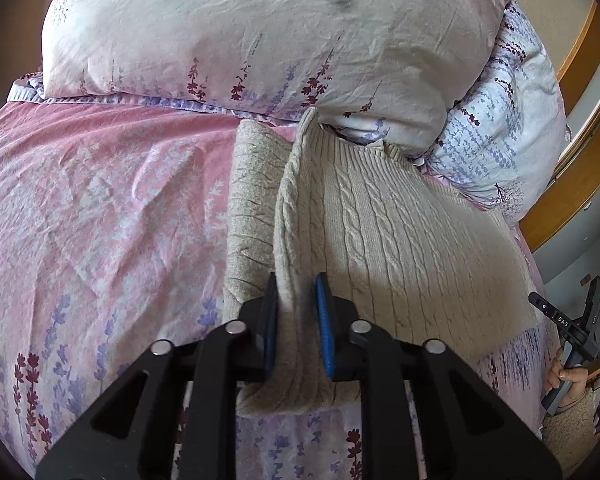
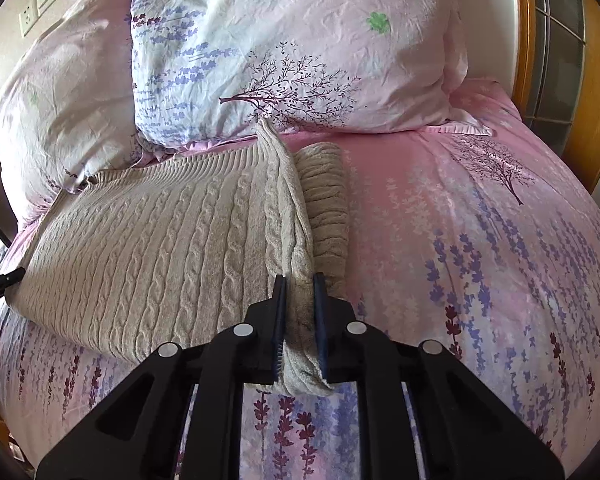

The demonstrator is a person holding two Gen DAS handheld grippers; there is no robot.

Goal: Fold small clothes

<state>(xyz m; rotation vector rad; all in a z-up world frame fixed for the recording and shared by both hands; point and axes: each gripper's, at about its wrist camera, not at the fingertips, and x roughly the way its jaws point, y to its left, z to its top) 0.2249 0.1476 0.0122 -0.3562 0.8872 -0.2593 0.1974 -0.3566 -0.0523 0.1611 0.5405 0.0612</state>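
Two floral pillows (image 2: pixel 292 48) crowding the bed's (image 2: pixel 480 240) head edge, beige cable-knit sweater (image 2: pixel 148 248) lying against them, left gripper (image 1: pixel 298 312) and right gripper (image 2: pixel 300 316) jaws pinching its raised folds.

A beige cable-knit sweater (image 1: pixel 380 232) lies on a pink bedsheet printed with purple flowers (image 1: pixel 100 220). The black left gripper with blue pads (image 1: pixel 298 320) pinches a raised fold along the sweater's left edge, its 2 jaws pressed onto the knit. A pale floral pillow (image 1: pixel 240 40) sits beyond the sweater, touching its far ribbed hem. At the right edge, a hand (image 1: pixel 568 380) holds another black gripper (image 1: pixel 572 324), whose jaws are not discernible.
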